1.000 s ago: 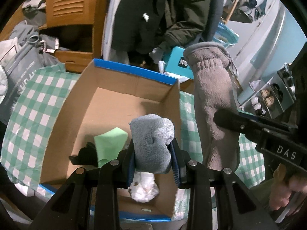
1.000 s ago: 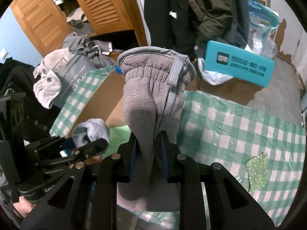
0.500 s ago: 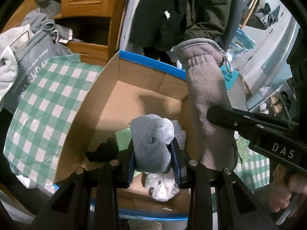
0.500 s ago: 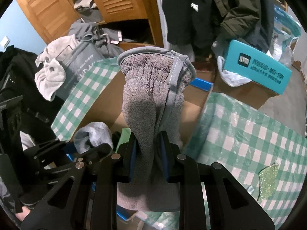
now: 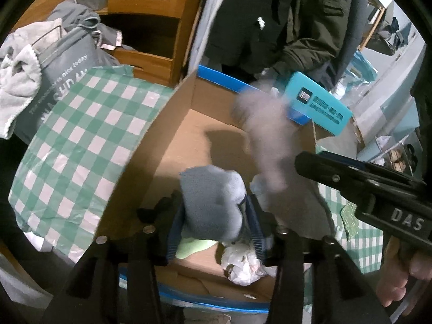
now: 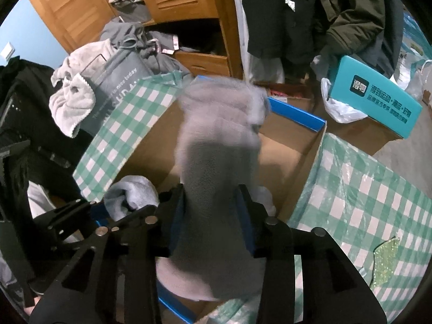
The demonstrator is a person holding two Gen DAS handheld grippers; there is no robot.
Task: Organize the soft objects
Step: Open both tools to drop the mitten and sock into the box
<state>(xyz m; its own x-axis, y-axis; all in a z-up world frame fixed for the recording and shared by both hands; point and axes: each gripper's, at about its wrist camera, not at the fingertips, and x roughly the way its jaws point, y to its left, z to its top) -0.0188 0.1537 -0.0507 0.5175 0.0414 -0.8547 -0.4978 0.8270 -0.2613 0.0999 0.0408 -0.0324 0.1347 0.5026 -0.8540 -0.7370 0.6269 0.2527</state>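
Observation:
My left gripper holds a rolled grey sock loosely between widening jaws, above the open cardboard box. My right gripper has opened; the grey-brown fleece glove is blurred and slipping down between its jaws, over the box. The glove and the right gripper also show in the left wrist view, and the sock in the right wrist view. In the box lie a green cloth, a black item and a white crumpled item.
The box sits between green checked cloths. A teal box stands behind it, a grey bag with laundry to the left, hanging dark jackets and a wooden cabinet at the back. A green glittery piece lies on the right.
My right gripper's jaws have spread and the glove, held firmly before, now drops blurred toward the box. Both grippers moved further over the box. My left jaws have widened around the sock.

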